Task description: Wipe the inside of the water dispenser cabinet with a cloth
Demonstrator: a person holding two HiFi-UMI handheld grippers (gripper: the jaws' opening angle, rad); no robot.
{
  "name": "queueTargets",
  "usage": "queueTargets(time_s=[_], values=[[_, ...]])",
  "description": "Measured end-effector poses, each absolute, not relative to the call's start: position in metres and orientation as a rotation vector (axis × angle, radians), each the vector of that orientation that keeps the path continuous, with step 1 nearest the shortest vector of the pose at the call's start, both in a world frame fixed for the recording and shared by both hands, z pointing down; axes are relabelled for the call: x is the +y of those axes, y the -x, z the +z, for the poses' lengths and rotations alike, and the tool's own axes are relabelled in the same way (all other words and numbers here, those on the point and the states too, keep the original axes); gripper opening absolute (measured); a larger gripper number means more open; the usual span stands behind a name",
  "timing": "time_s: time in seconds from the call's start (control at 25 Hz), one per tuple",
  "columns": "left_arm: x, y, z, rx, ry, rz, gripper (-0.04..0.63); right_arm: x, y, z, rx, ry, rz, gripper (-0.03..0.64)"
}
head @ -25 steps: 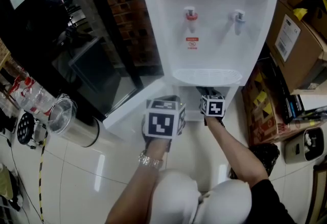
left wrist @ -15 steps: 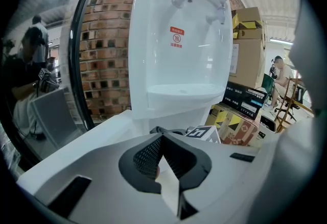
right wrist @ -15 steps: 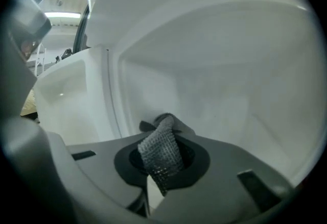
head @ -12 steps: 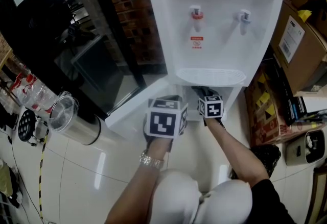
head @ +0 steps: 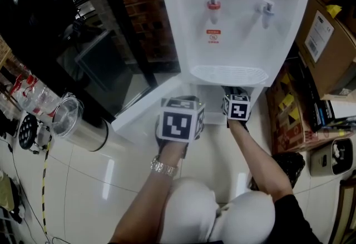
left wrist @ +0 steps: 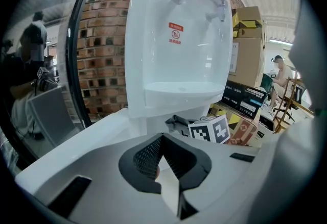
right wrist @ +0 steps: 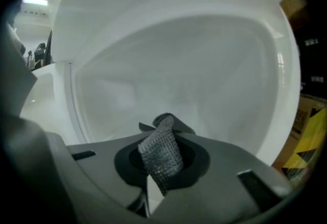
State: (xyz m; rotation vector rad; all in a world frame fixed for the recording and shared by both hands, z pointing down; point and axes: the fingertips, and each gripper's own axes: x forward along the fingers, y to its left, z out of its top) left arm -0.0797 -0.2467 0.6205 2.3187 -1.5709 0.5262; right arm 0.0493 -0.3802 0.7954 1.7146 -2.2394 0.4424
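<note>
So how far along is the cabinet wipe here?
Done: cabinet door open, cloth clamped in the right tongs. In hand: the cloth faces the cabinet wall. Left: the wiping itself; no cleaned patch shows. Left tongs shut, empty.

Wall: red-brown brick wall (head: 143, 15), upper middle of the head view.
Floor: glossy white tiles (head: 94, 182), lower left, streaked with glare.
Glazing: dark glass panel (head: 67, 43), black-framed, upper left.
Storage: cardboard boxes (head: 327, 43) stacked along the right edge.
Left edge: steel canister (head: 83, 136) with a clear lid.
</note>
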Motion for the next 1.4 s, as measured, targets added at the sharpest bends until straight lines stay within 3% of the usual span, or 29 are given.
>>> queueTargets(time_s=[0.36, 0.96, 1.4], values=[[-0.246, 0.077, 0.617, -1.571, -2.33, 0.52, 0.003, -0.37, -0.061, 0.721, -2.261, -1.91, 0.152, 0.018], [-0.239, 0.073, 0.613, -1.552, -2.34, 0.516, 0.003, -0.34, -0.08, 0.876, -1.992, -1.689, 0.893, 0.018], [-0.238, 0.072, 0.614, -1.536, -2.346, 0.518, 0.003, -0.361, -0.074, 0.767, -2.194, -1.867, 0.361, 0.018]])
